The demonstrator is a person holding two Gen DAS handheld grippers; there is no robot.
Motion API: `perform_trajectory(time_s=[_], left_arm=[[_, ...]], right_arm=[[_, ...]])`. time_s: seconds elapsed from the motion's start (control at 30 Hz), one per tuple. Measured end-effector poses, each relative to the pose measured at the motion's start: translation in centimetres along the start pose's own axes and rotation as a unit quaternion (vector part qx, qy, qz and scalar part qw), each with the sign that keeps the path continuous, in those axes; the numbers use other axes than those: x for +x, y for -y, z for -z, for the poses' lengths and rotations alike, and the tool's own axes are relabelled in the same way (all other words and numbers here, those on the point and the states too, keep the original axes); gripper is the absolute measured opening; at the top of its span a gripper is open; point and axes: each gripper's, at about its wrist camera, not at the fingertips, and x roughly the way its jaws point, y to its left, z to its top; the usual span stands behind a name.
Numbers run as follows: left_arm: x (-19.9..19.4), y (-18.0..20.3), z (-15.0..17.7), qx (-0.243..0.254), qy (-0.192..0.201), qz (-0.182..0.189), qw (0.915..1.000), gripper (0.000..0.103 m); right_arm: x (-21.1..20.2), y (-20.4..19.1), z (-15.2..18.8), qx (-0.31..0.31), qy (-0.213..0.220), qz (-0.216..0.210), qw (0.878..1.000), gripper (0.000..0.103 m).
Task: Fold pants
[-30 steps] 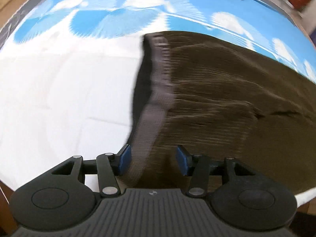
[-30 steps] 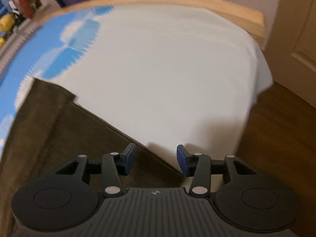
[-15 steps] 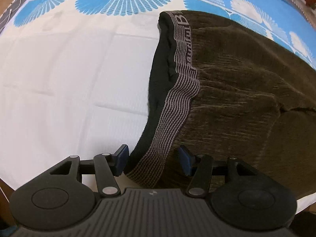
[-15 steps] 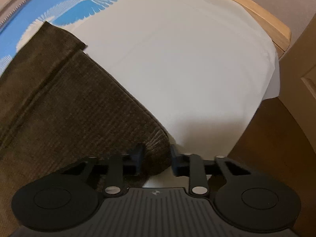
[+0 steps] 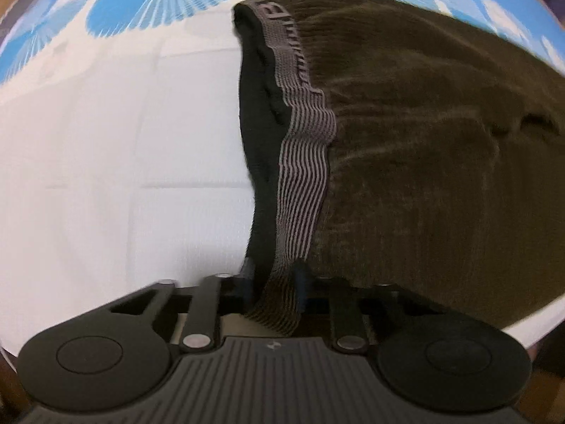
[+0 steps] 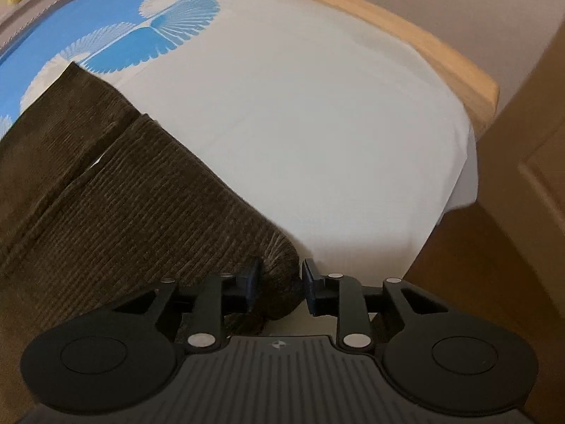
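Pants [image 5: 423,148] of dark olive-brown ribbed corduroy lie spread on the bed [image 5: 106,176], their striped grey elastic waistband [image 5: 303,162] running from far to near along the garment's left edge, with black lining showing beside it and a large letter B printed at its far end; the fabric is blurred toward the right of the left wrist view; the left gripper [image 5: 273,279] is closed on the near end of the waistband, which passes between its dark fingers [image 5: 247,275] and hangs out just behind them; the bed is covered by a white quilted sheet with faint stitched squares, and beyond it a blue cover [image 5: 169,3] printed with white fan shapes; in the right wrist view the pants [image 6: 123,205] stretch away to the upper left, two legs lying side by side with a narrow seam-like gap between them; the right gripper [image 6: 280,282] is pinched on a rounded, bunched fold of corduroy at the near leg's end, blue pads [image 6: 252,282] pressing either side; right of it lies plain white sheet, a pale wooden bed frame [image 6: 441,53] curving round the mattress edge, and brown wooden floor [image 6: 476,265] below.
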Motion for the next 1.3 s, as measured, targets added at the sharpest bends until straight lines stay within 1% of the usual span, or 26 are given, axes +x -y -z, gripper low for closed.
perform_trajectory(time_s=[0.03, 0.1, 0.17, 0.2, 0.23, 0.27, 0.3, 0.37, 0.43, 0.5, 0.57, 0.63, 0.7, 0.73, 0.77, 0.8, 0.83, 0.87, 0.93, 0.97, 1.0, 1.07, 1.1, 1.13, 1.2, 1.3], left_arm=[[0.0, 0.0, 0.3, 0.004, -0.002, -0.006, 1.0000, 0.012], [-0.1, -0.5, 0.6, -0.007, -0.007, -0.004, 0.9999, 0.012], [-0.5, -0.2, 0.7, -0.001, 0.000, -0.009, 1.0000, 0.013], [-0.8, 0.1, 0.6, 0.004, 0.005, -0.013, 0.9999, 0.016], [-1.0, 0.4, 0.5, 0.008, 0.010, -0.019, 0.9997, 0.017], [-1.5, 0.6, 0.3, 0.005, 0.021, -0.028, 0.9994, 0.022], [-2.1, 0.6, 0.2, -0.001, 0.034, -0.029, 0.9990, 0.030], [-3.4, 0.6, -0.3, -0.020, 0.064, -0.016, 0.9976, 0.040], [-4.6, 0.6, -0.9, -0.041, 0.091, -0.006, 0.9950, 0.043], [-5.5, 0.9, -1.6, -0.058, 0.111, -0.001, 0.9921, 0.051], [-6.2, 1.4, -2.3, -0.068, 0.126, 0.000, 0.9896, 0.056], [-6.8, 2.1, -3.1, -0.080, 0.141, 0.002, 0.9867, 0.058], [-7.4, 2.6, -3.8, -0.091, 0.157, 0.005, 0.9834, 0.065], [-7.8, 2.9, -4.0, -0.093, 0.164, 0.010, 0.9821, 0.067], [-7.9, 3.1, -4.2, -0.094, 0.167, 0.013, 0.9813, 0.070], [-8.1, 3.4, -4.4, -0.093, 0.170, 0.015, 0.9809, 0.070], [-8.1, 3.6, -4.6, -0.090, 0.172, 0.015, 0.9809, 0.070], [-8.1, 4.0, -4.8, -0.086, 0.174, 0.012, 0.9809, 0.070], [-8.1, 4.6, -4.9, -0.078, 0.180, 0.001, 0.9806, 0.070], [-8.2, 5.1, -5.0, -0.074, 0.189, -0.010, 0.9792, 0.070], [-8.2, 5.2, -5.0, -0.072, 0.199, -0.017, 0.9773, 0.070], [-8.4, 5.8, -5.2, -0.068, 0.224, -0.030, 0.9719, 0.070], [-8.6, 6.0, -5.3, -0.070, 0.237, -0.035, 0.9685, 0.070], [-8.9, 6.0, -5.5, -0.075, 0.246, -0.034, 0.9658, 0.070], [-9.3, 6.1, -6.1, -0.085, 0.259, -0.014, 0.9622, 0.070], [-9.0, 6.6, -7.2, -0.091, 0.249, -0.022, 0.9639, 0.070]], right_arm=[[-0.3, -0.3, -0.2, -0.007, 0.008, 0.005, 1.000, 0.029], [-0.8, -0.3, -0.5, -0.009, 0.024, 0.004, 1.000, 0.029], [-1.3, -0.3, -0.7, -0.010, 0.041, 0.002, 0.999, 0.029], [-1.7, -0.5, -0.8, -0.010, 0.051, -0.002, 0.999, 0.029], [-2.2, -0.7, -1.0, -0.008, 0.059, -0.009, 0.998, 0.029], [-2.6, -0.9, -1.1, -0.005, 0.068, -0.018, 0.997, 0.029], [-3.2, -1.2, -1.2, -0.003, 0.080, -0.030, 0.996, 0.029], [-4.6, -2.0, -1.5, 0.000, 0.113, -0.053, 0.992, 0.029], [-6.5, -3.2, -1.5, -0.002, 0.141, -0.077, 0.987, 0.029], [-9.0, -5.3, -1.5, -0.020, 0.169, -0.108, 0.980, 0.029], [-11.8, -7.6, -1.3, -0.044, 0.198, -0.138, 0.970, 0.029], [-15.6, -10.4, -0.9, -0.072, 0.230, -0.184, 0.953, 0.029], [-19.0, -13.0, -0.1, -0.098, 0.249, -0.228, 0.936, 0.032], [-20.6, -14.2, 0.4, -0.107, 0.254, -0.252, 0.928, 0.040], [-21.9, -15.4, 1.0, -0.117, 0.258, -0.276, 0.918, 0.051], [-23.0, -16.4, 1.7, -0.129, 0.262, -0.295, 0.910, 0.056], [-24.0, -17.7, 2.2, -0.144, 0.263, -0.310, 0.902, 0.064], [-24.4, -19.0, 3.0, -0.161, 0.261, -0.323, 0.896, 0.068], [-24.3, -21.2, 4.5, -0.193, 0.252, -0.343, 0.884, 0.069], [-23.7, -22.5, 5.5, -0.216, 0.247, -0.346, 0.879, 0.069], [-23.1, -23.6, 6.2, -0.237, 0.240, -0.340, 0.878, 0.069], [-22.0, -26.1, 7.4, -0.285, 0.215, -0.309, 0.881, 0.067], [-22.1, -26.9, 7.8, -0.302, 0.220, -0.304, 0.876, 0.067], [-22.4, -27.6, 8.1, -0.312, 0.235, -0.301, 0.870, 0.067], [-23.1, -28.6, 8.6, -0.322, 0.257, -0.296, 0.862, 0.068], [-22.7, -30.0, 8.0, -0.323, 0.259, -0.297, 0.861, 0.068]])
